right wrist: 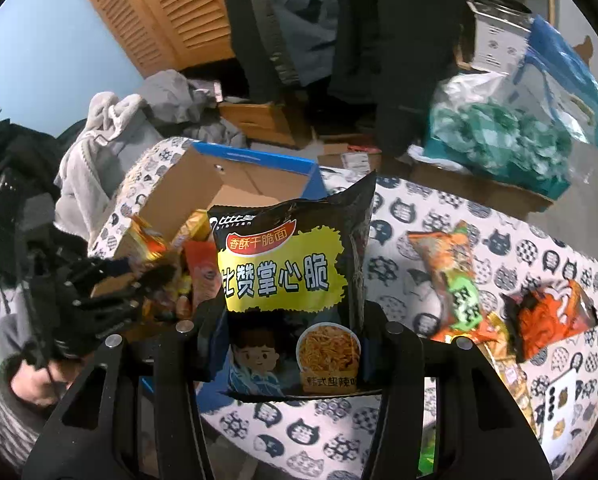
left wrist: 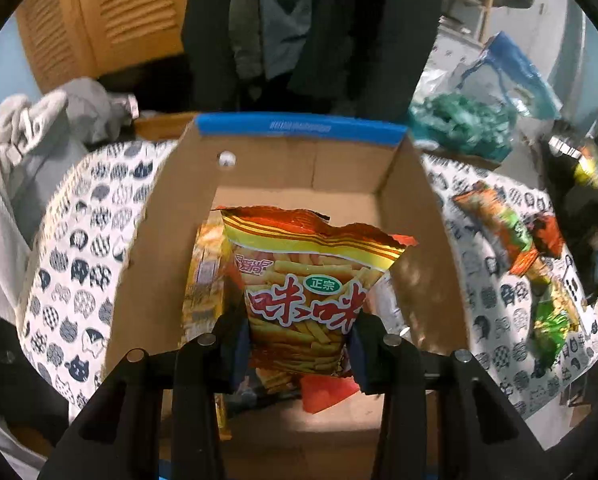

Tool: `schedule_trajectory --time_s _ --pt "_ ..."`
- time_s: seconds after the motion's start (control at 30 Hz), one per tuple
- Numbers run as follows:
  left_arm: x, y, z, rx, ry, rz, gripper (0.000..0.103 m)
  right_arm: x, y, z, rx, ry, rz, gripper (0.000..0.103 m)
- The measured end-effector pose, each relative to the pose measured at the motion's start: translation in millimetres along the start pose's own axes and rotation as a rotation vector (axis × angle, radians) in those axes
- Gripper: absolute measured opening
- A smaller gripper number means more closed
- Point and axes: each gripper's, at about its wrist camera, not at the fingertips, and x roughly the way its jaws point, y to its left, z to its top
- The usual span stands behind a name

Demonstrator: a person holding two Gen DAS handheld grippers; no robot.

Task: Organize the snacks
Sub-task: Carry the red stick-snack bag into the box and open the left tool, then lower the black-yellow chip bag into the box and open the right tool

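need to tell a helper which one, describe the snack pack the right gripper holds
Over the cat-print table, just right of the cardboard box, the right gripper holds an upright pack. It is the only black one, with a yellow panel of Chinese characters.

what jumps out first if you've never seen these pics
Each tool grips a bright snack bag: the left tool holds a red-and-yellow foil bag of stick snacks over the open brown cardboard box, while the right tool holds a black-and-yellow crispy noodle bag above the cat-print tablecloth.
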Motion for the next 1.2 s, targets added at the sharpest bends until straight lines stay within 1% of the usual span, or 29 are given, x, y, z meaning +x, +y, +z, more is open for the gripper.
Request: schedule_trajectory --time_s 0.17,0.33,0.47,0.63,0.73,0.9,1.03,1.2 --pt "18.5 9.5 -7.0 -0.019 0.060 0.017 0.041 9.2 12.1 6.3 -0.017 0.013 0.009 0.050" --pt "33.3 16.9 -10.7 -0.054 0.121 0.009 0.041 16.5 23.8 10.0 -0.032 0.024 0.015 0.050" --pt "36.3 18.0 -11.1 -0.049 0.127 0.032 0.041 20.9 30.4 11.2 -0.046 0.032 0.019 0.050" --pt "41.8 18.0 -11.0 -0.048 0.147 0.059 0.047 27.6 38.0 11.1 -0.056 0.044 0.022 0.050" --pt "35.5 22.5 -10.4 -0.071 0.138 0.041 0.050 34.2 43.7 11.1 -0.062 0.056 0.033 0.050" --pt "10.3 32.5 -5.5 -0.101 0.074 0.037 0.065 50.4 57.3 13.9 -0.077 0.077 0.055 0.050" --pt "-6.2 42.0 -4.0 -0.123 0.032 0.046 0.066 66.2 69.4 18.1 -0.097 0.096 0.073 0.050" --pt "-14.7 54.5 -5.5 -0.152 0.027 0.041 0.066 87.0 85.5 15.6 -0.125 0.134 0.091 0.050"
